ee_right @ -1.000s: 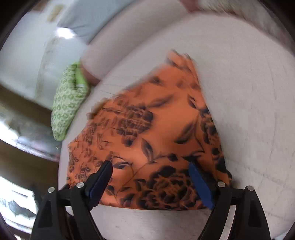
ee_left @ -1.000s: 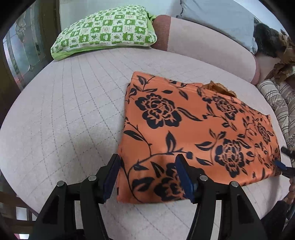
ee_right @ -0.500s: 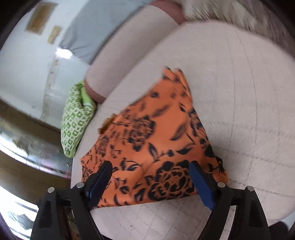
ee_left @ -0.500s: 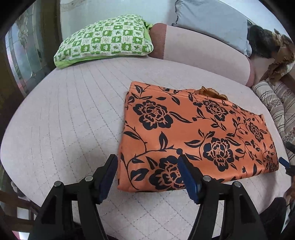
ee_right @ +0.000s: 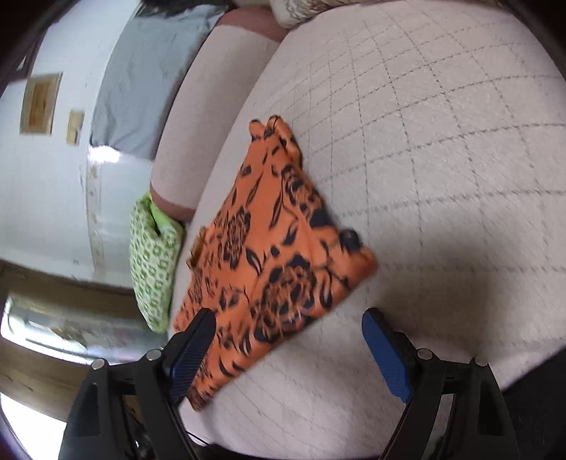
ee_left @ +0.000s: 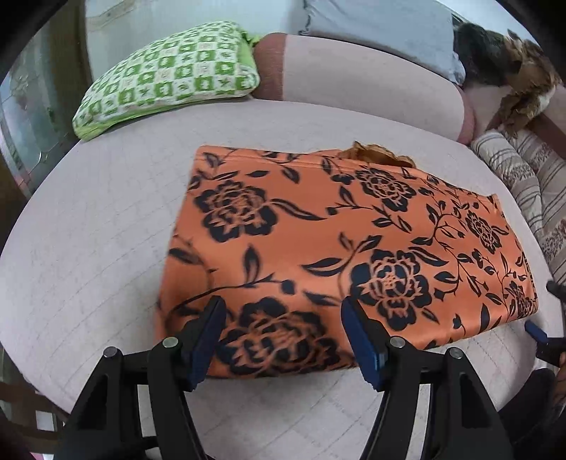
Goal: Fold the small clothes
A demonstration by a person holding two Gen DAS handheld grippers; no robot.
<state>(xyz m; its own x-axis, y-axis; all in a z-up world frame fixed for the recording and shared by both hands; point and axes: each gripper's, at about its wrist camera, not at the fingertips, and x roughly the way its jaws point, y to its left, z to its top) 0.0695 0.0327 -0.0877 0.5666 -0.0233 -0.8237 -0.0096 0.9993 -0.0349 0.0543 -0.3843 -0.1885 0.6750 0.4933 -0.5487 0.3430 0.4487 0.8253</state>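
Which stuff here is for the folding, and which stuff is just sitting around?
For the folding:
- orange flowered cloth
- left gripper, jaws open
- right gripper, jaws open

Just sitting around:
- green checked pillow
- grey pillow
- striped blanket
- pink bolster

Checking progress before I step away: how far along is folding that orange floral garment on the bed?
Done: the orange floral garment lies flat, folded into a rectangle on the quilted bed. In hand: nothing; the left gripper and right gripper are open at its near edge. Left: possibly one more fold.
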